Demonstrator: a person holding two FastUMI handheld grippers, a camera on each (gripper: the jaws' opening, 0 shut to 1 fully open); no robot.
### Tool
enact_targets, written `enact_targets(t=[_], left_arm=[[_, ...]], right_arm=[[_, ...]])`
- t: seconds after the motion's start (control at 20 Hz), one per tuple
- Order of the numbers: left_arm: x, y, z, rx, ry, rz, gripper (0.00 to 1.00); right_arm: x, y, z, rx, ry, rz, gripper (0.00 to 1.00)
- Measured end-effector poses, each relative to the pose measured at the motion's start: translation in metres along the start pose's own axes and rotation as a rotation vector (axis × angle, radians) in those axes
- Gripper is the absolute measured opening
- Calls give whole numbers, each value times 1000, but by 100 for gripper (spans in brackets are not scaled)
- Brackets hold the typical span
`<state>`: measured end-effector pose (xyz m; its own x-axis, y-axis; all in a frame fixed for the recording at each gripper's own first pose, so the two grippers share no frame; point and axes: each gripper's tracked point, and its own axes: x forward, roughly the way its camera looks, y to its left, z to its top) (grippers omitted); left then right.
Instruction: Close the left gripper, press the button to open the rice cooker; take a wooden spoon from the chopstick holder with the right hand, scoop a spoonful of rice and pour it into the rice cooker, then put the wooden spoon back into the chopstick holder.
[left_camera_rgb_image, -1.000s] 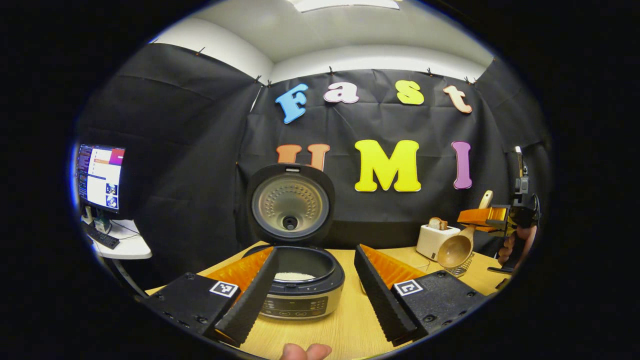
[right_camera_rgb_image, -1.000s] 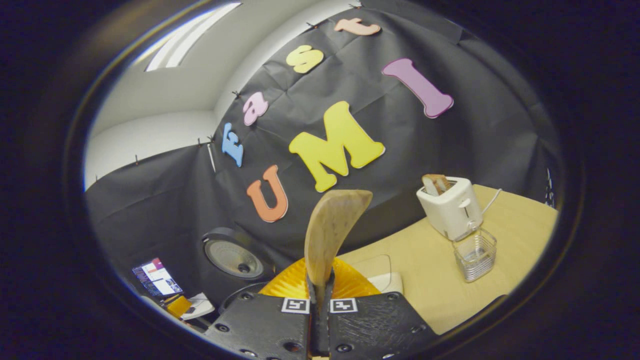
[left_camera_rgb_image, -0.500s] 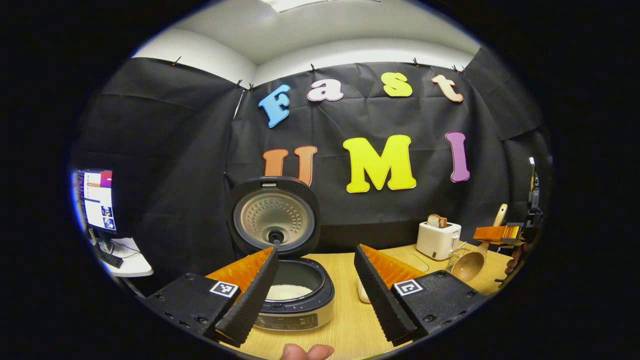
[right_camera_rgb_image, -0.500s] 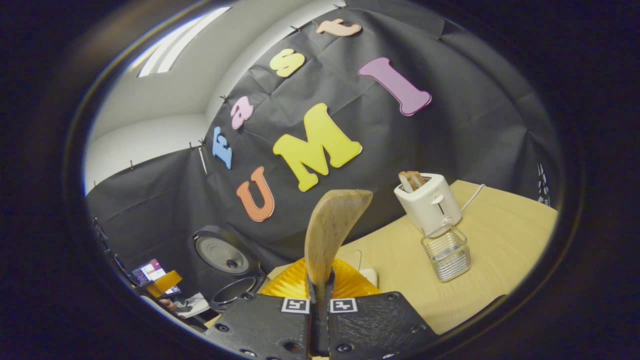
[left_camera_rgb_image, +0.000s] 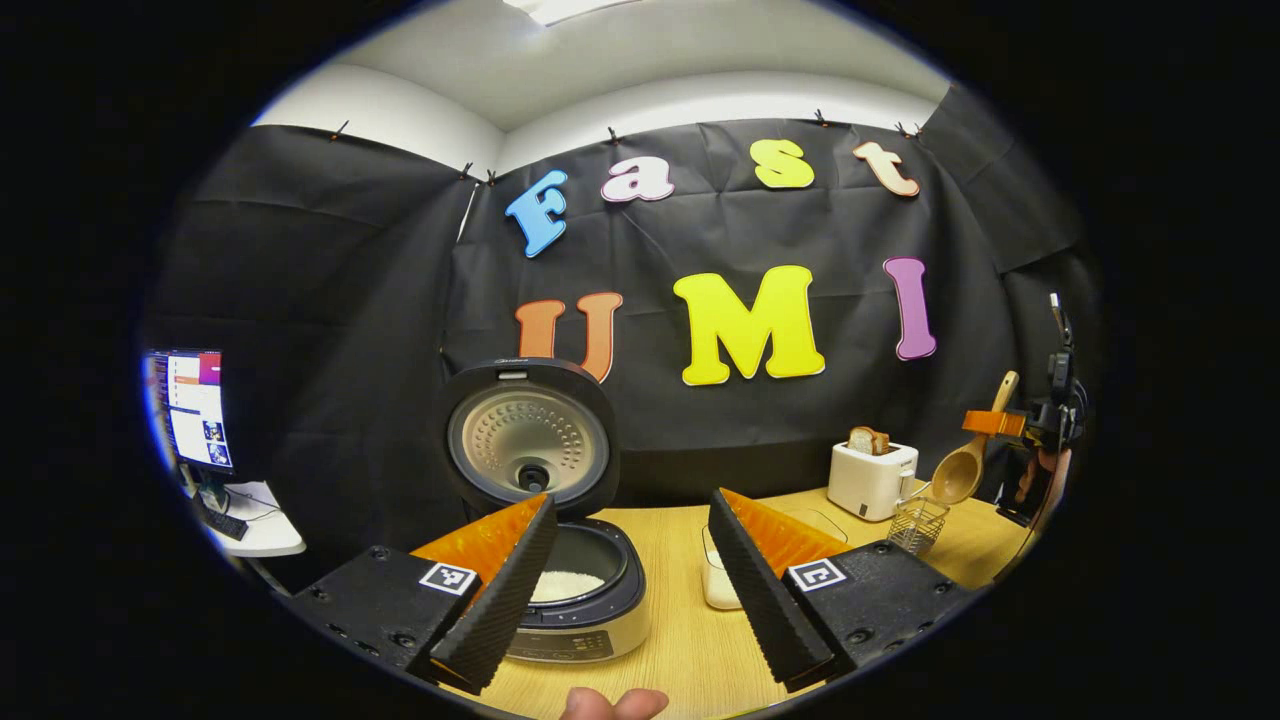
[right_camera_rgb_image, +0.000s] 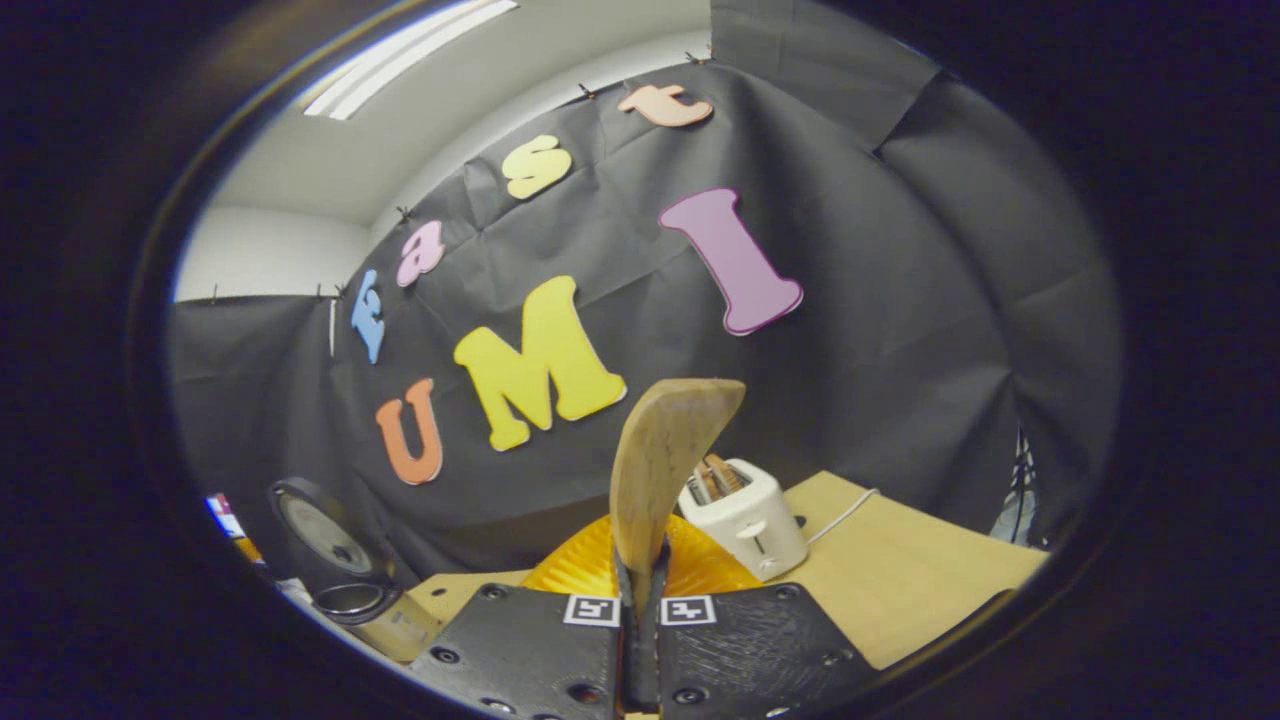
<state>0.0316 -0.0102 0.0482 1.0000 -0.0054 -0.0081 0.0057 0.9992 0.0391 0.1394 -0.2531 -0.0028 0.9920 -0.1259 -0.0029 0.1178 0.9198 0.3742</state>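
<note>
Your right gripper (right_camera_rgb_image: 640, 590), pinching spoon (right_camera_rgb_image: 660, 470), swung back above holder (left_camera_rgb_image: 918, 524) (rice delivered); lower in. Left gripper (left_camera_rgb_image: 630, 585) spread.

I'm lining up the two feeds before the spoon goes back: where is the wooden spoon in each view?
Left gripper view: the wooden spoon is far right, held by the right tool above the wire holder, bowl hanging down.
Right gripper view: the spoon's handle rises at bottom centre from that tool's shut fingers.
Shared landmark: the white toaster just beside it.
</note>
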Motion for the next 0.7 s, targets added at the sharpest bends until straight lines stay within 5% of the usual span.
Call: enact_targets(t=[0.7], left_arm=[[-7, 10, -5, 11, 20, 48, 97]], right_arm=[[78, -63, -84, -13, 131, -123, 0]])
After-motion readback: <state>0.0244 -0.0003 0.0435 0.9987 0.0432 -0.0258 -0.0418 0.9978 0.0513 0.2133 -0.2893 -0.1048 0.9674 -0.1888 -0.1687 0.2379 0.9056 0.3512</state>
